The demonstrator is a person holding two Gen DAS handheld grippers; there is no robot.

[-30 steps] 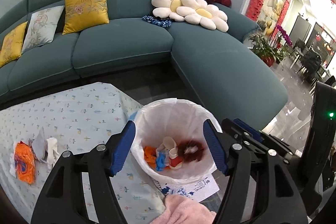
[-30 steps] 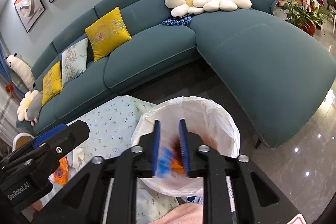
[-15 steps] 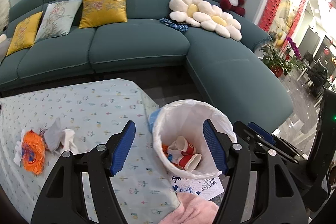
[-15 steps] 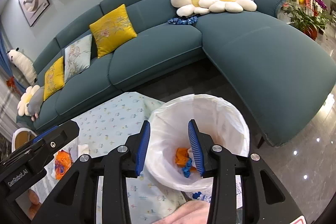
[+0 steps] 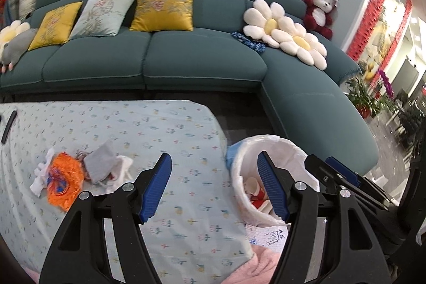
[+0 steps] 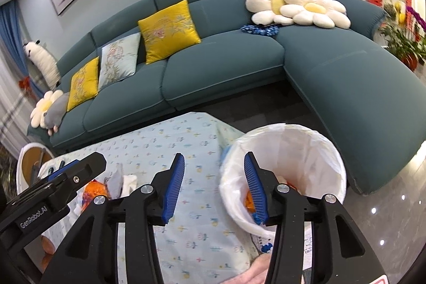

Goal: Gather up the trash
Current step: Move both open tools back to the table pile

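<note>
Trash pile [image 5: 80, 175]: orange wrapper, grey pouch and white tissues are lying bunched together on the left part of the tablecloth, well apart from your claws.
Table [image 5: 165, 129]: it is wearing a pale patterned cloth; a dark bar-shaped object [image 5: 8, 126] is sitting near its far left edge.
Left gripper [image 5: 214, 188]: you are holding it spread wide with nothing between the blue pads, hovering over the table's right end and the bin's near rim.
Bin [image 6: 314, 145]: it is standing on the floor just beside the table's right corner, lined with a white bag.
Bin contents: red-and-white paper cups [image 5: 257, 192] are lying at the bottom; in your right view, orange scraps [image 6: 249, 200] and a blue bit are showing beside the pad.
Right gripper [image 6: 215, 188]: its jaws are opening, empty, one pad over the cloth and the other over the bin's mouth.
</note>
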